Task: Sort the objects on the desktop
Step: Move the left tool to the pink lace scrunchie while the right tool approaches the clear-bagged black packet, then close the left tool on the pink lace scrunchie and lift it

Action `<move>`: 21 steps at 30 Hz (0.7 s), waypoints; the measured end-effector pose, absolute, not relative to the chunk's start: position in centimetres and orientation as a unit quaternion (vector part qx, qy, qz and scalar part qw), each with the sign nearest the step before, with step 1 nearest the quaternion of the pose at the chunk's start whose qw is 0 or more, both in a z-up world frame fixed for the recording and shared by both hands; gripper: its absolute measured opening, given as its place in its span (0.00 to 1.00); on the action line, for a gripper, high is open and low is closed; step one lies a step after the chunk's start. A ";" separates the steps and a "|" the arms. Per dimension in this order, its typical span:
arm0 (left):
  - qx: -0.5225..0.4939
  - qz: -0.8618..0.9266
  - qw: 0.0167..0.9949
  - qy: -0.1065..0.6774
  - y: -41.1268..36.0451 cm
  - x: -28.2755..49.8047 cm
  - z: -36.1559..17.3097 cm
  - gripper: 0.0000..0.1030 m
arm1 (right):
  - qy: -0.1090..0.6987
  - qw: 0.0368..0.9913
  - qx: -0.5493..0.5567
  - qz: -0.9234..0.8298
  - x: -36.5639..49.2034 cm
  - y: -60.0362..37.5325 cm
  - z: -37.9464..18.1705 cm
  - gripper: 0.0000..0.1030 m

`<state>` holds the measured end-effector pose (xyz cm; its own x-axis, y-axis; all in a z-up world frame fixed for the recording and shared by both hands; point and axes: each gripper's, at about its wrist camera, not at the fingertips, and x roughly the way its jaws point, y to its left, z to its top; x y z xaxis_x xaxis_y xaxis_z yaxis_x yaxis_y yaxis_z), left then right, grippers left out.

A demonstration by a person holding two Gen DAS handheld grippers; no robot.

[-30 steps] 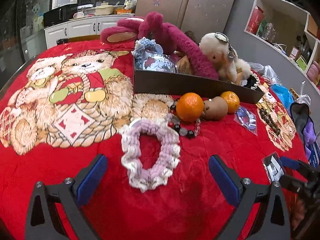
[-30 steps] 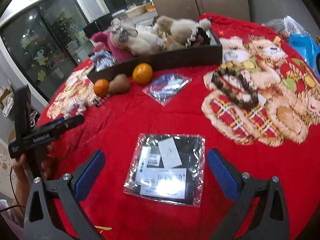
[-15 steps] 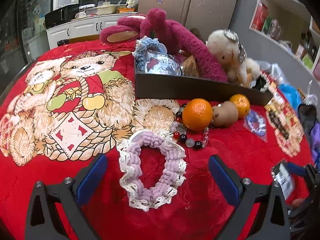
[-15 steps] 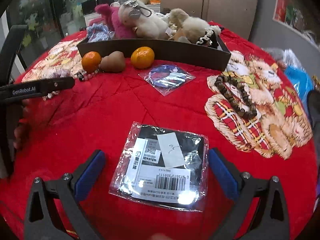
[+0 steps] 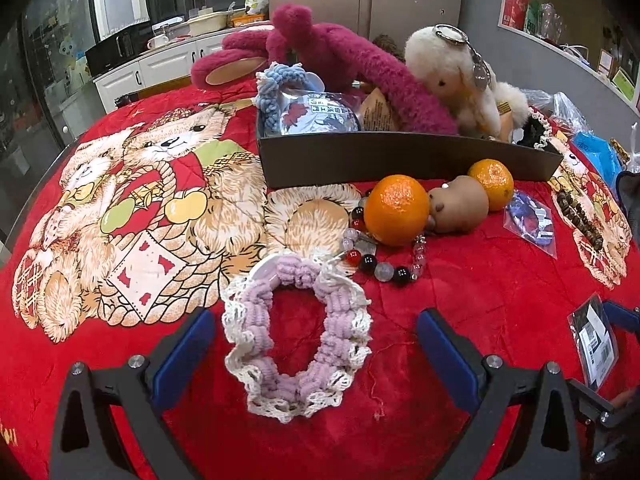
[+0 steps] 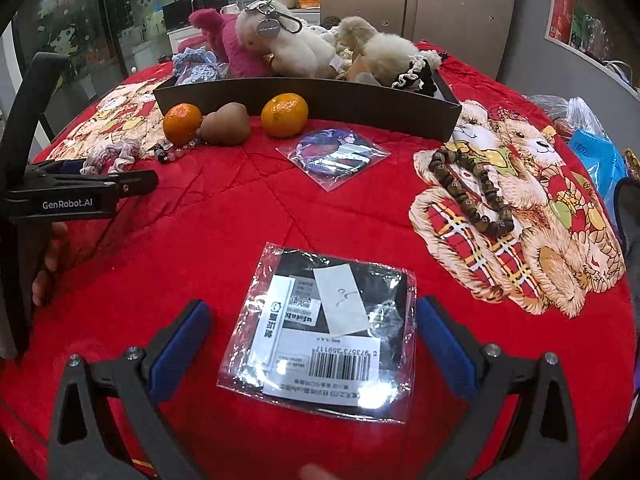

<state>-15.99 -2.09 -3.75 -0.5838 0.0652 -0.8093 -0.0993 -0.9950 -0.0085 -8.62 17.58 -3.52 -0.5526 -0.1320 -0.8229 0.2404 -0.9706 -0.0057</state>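
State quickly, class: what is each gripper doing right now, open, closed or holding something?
Left gripper: open, holding nothing, fingers either side of the purple scrunchie.
Right gripper: open, holding nothing, fingers either side of the plastic packet.

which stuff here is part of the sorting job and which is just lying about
Job: scrunchie, packet, oranges, bead bracelet, badge, box.
Lying about: blue bag, counter dishes, shelf items.
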 end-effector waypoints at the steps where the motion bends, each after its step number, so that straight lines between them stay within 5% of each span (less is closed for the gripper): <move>1: -0.454 0.890 0.046 0.019 -2.1 -15.9 -3.7 1.00 | 0.059 0.106 0.461 -0.879 -8.6 17.6 -3.5 1.00; 13: -0.449 0.892 0.053 0.006 -2.1 -15.7 -3.6 0.99 | 0.056 0.105 0.461 -0.879 -8.7 17.7 -3.5 1.00; 19: -0.430 0.901 0.046 -0.030 -3.7 -15.0 -3.0 0.70 | 0.050 0.107 0.460 -0.880 -8.6 17.8 -3.4 1.00; 21: -0.427 0.903 0.043 -0.035 -4.1 -14.8 -2.9 0.50 | 0.050 0.107 0.460 -0.880 -8.6 17.8 -3.4 1.00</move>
